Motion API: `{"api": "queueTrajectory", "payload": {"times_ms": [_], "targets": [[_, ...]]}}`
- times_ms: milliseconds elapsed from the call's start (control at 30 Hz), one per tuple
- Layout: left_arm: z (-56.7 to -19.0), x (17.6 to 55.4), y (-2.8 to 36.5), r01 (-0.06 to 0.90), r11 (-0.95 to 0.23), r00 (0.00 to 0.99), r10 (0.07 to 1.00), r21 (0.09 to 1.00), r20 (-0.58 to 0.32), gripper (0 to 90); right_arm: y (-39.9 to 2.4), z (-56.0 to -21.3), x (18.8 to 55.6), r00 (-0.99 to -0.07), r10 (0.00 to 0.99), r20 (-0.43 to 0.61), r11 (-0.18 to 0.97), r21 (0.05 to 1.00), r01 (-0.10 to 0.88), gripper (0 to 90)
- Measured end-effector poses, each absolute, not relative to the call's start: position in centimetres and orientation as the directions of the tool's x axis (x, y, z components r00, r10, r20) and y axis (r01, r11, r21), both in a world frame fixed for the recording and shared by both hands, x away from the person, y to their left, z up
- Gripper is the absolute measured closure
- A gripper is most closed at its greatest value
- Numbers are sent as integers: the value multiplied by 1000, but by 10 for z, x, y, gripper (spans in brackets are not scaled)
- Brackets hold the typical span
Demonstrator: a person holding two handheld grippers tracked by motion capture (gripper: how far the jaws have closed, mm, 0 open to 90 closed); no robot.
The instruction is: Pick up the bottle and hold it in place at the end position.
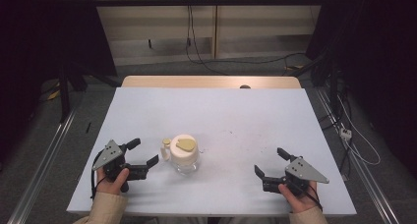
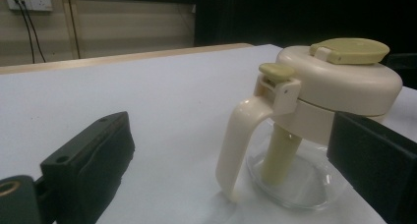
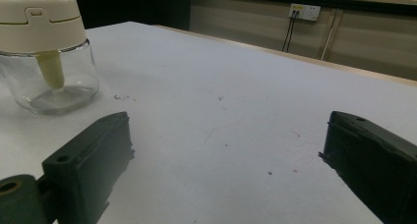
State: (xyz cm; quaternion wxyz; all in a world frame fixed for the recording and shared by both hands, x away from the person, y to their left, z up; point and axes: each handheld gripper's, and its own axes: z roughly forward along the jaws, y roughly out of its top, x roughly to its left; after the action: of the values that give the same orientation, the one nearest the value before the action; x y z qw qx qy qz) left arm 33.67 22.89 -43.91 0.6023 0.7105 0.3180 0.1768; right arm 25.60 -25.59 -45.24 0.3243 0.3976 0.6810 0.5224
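Left gripper [image 1: 146, 153] sits at table [image 1: 246, 116] front-left, fingers [image 2: 93, 160] spread wide, nothing btwn them. Just right of it: glass jar [image 1: 184, 155] w/ cream lid, upright on table. Its handle [image 2: 241, 135] faces the left gripper, and in the left gripper view stands btwn the two fingers w/o touching either. Lid has yellowish flap on top. Right gripper [image 1: 268, 161] well apart at front-right, fingers [image 3: 93, 160] also wide open, empty, bare table btwn them, jar off to their far left.
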Motion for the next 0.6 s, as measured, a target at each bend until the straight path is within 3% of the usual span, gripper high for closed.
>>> {"api": "queueTrajectory", "payload": {"times_ms": [600], "targets": [[-431,328,209,237,-105,804,579,966,-135,38,-254,-452,256,-477,878,-35,147,969,199,32]]}}
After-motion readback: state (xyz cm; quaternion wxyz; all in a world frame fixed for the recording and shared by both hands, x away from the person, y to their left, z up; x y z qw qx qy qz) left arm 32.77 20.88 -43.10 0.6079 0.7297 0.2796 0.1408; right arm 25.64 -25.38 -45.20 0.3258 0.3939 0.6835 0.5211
